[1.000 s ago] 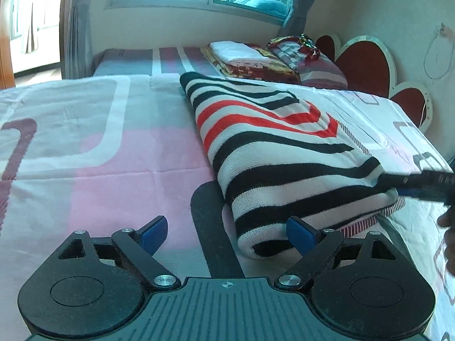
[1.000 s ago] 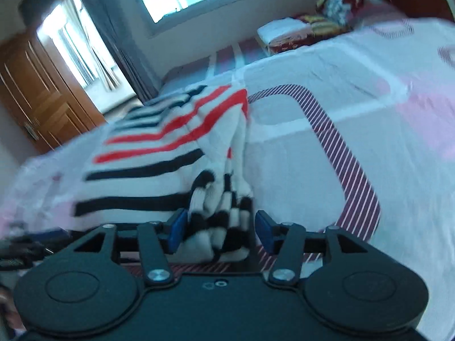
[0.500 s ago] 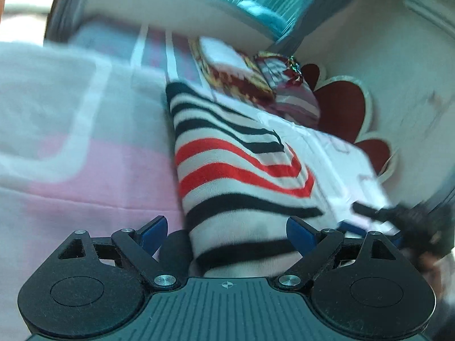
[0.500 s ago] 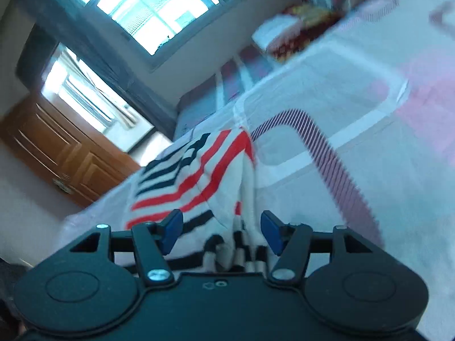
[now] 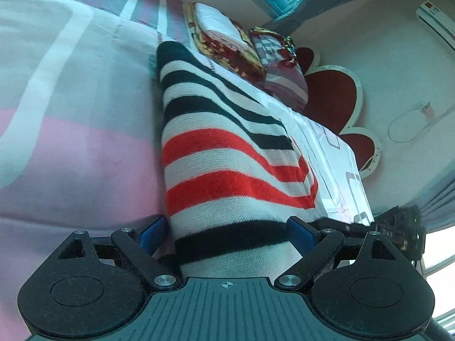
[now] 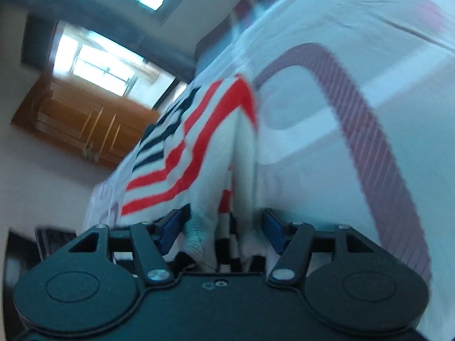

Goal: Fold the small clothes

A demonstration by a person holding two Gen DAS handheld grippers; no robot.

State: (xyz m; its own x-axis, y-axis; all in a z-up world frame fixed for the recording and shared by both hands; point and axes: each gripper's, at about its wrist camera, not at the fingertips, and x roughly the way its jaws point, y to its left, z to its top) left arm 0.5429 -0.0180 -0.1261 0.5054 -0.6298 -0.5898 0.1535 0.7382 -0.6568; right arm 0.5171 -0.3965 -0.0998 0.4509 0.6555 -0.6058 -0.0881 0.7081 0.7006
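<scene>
A folded knit garment (image 5: 227, 153) with black, white and red stripes lies on the bed. My left gripper (image 5: 227, 231) is open, its blue pads either side of the garment's near end, which fills the gap between them. My right gripper (image 6: 221, 228) is open too, with the garment's (image 6: 210, 142) stacked folded edge between its pads. The other gripper shows at the right edge of the left wrist view (image 5: 398, 227).
The bed has a pink, white and grey patterned sheet (image 5: 71, 147). Folded bedding and pillows (image 5: 236, 45) lie at its far end by a red heart-shaped headboard (image 5: 332, 96). A wooden door (image 6: 82, 125) and windows stand beyond the bed.
Both grippers have moved forward and tilted, so the garment's near end now sits deep between each pair of pads. The jaws stay open.
</scene>
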